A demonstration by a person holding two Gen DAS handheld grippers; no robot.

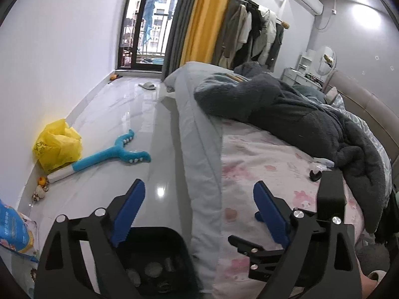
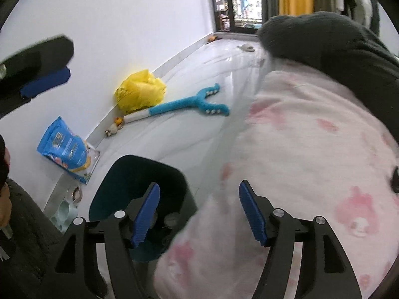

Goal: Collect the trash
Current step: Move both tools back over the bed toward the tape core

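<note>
A black trash bin (image 1: 159, 256) stands on the floor beside the bed, with several round lids or cans at its bottom; it also shows in the right wrist view (image 2: 139, 174). My left gripper (image 1: 199, 186) is open and empty, held above the bin and the bed's edge. My right gripper (image 2: 198, 189) is open and empty, over the bin's rim and the pink sheet (image 2: 311, 149). The right gripper's body also shows in the left wrist view (image 1: 331, 199). A small black object (image 1: 314, 175) and clear wrapper (image 1: 321, 166) lie on the sheet near the grey blanket (image 1: 299, 114).
A yellow plastic bag (image 1: 58, 145), a blue plush toy (image 1: 109, 154) and small toys (image 1: 40, 189) lie by the wall. A blue packet (image 2: 63, 147) leans on the wall. A slipper (image 1: 147, 85) lies far off on the glossy floor. Clothes rack and dresser stand behind the bed.
</note>
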